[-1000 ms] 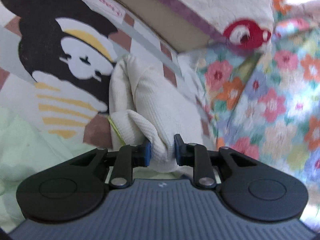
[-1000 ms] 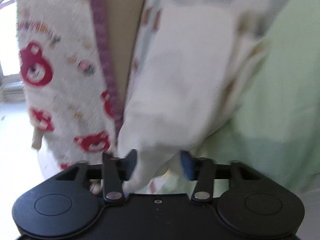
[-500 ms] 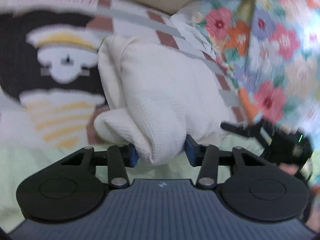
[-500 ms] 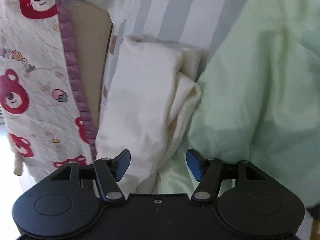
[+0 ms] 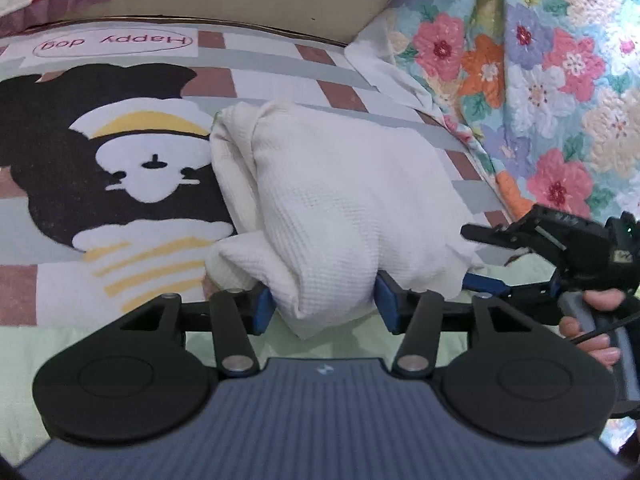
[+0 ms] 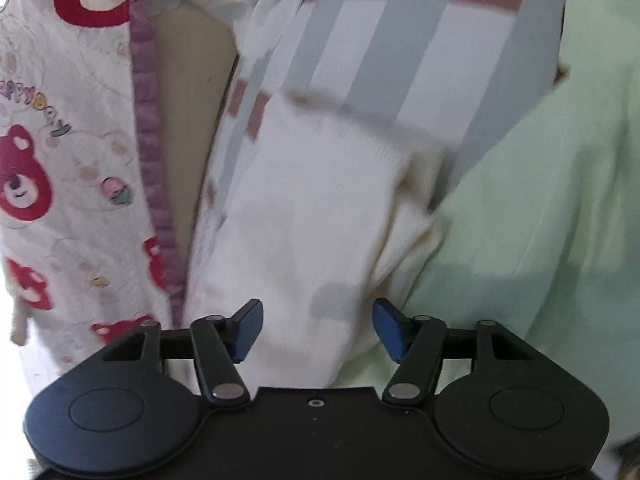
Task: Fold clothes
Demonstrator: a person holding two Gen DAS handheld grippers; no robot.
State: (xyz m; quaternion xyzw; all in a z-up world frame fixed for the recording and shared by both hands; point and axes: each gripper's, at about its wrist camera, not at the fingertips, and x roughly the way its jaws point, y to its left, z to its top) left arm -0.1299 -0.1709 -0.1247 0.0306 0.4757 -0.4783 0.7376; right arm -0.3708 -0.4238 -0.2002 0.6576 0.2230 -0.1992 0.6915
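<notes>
Garment: a folded cream waffle-knit garment (image 5: 340,208) lies mid-frame on a cartoon-dog blanket (image 5: 120,160) printed "Happy dog".
Left gripper (image 5: 324,308): jaws have just been opening; the bundle's near end sits between the blue pads, which look barely touching it, if at all.
Right gripper (image 6: 318,328): jaws stand wide, cloth between them, pads clear of it; jaws have just been closing slightly.
Surroundings: floral quilt (image 5: 560,80) upper right; red-bear quilt (image 6: 60,160) at left; pale green sheet (image 6: 540,220) at right.
Person: fingers (image 5: 592,336) grip the right tool's handle, right edge.

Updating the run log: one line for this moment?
left gripper: opening, cream garment between pads | right gripper: open over garment | garment: folded on cartoon-dog sheet
</notes>
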